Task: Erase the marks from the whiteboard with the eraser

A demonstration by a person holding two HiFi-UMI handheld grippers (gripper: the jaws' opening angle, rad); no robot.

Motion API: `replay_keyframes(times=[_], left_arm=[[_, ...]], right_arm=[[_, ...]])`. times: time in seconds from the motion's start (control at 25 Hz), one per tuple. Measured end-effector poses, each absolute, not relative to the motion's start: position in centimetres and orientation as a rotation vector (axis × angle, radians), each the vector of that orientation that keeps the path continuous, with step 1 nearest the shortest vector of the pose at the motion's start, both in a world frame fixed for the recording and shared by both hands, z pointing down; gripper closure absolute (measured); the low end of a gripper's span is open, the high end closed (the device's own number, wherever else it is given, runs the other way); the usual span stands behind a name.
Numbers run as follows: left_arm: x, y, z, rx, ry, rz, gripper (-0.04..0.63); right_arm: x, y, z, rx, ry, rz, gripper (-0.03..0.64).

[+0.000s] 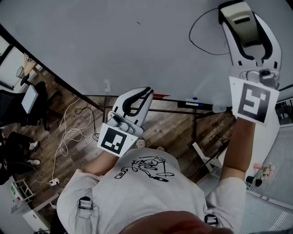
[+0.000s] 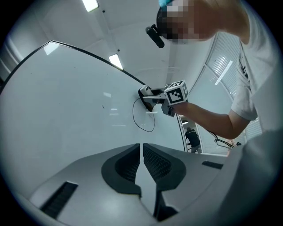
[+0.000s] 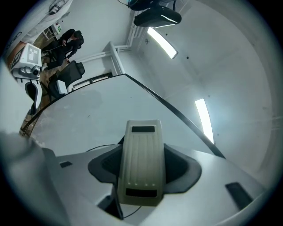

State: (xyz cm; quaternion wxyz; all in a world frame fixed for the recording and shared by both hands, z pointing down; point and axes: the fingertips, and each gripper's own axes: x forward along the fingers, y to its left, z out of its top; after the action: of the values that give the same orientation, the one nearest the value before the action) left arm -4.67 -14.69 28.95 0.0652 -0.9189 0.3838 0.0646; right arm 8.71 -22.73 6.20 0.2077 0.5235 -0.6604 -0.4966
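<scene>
The whiteboard (image 1: 114, 41) fills the top of the head view. On it is a black drawn loop (image 1: 204, 34) at the upper right and a tiny black tick (image 1: 138, 22). My right gripper (image 1: 239, 10) is shut on a beige eraser (image 1: 242, 23), which is held at the loop's right side, against or very close to the board. In the right gripper view the eraser (image 3: 141, 161) lies lengthwise between the jaws, with a bit of black line (image 3: 99, 148) beside it. My left gripper (image 1: 133, 101) hangs lower, by the board's bottom edge, shut and empty. The left gripper view shows the loop (image 2: 142, 118) ahead.
A marker ledge (image 1: 183, 101) under the board carries a red marker (image 1: 161, 96) and a dark one (image 1: 194, 103). Below is wooden floor with white cables (image 1: 68, 132), a black chair (image 1: 27, 103) and a seated person (image 1: 16, 148) at far left.
</scene>
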Motion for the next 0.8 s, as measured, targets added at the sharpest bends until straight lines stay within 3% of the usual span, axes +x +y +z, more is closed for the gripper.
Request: replay_keyframes(times=[0.8], left_arm=[[-5.5,-15.5,29.6,-2.773,1.219,0.205,0.557]], right_arm=[[6.5,-25.8,10.4,1.340,-1.771,-1.323,0.362]])
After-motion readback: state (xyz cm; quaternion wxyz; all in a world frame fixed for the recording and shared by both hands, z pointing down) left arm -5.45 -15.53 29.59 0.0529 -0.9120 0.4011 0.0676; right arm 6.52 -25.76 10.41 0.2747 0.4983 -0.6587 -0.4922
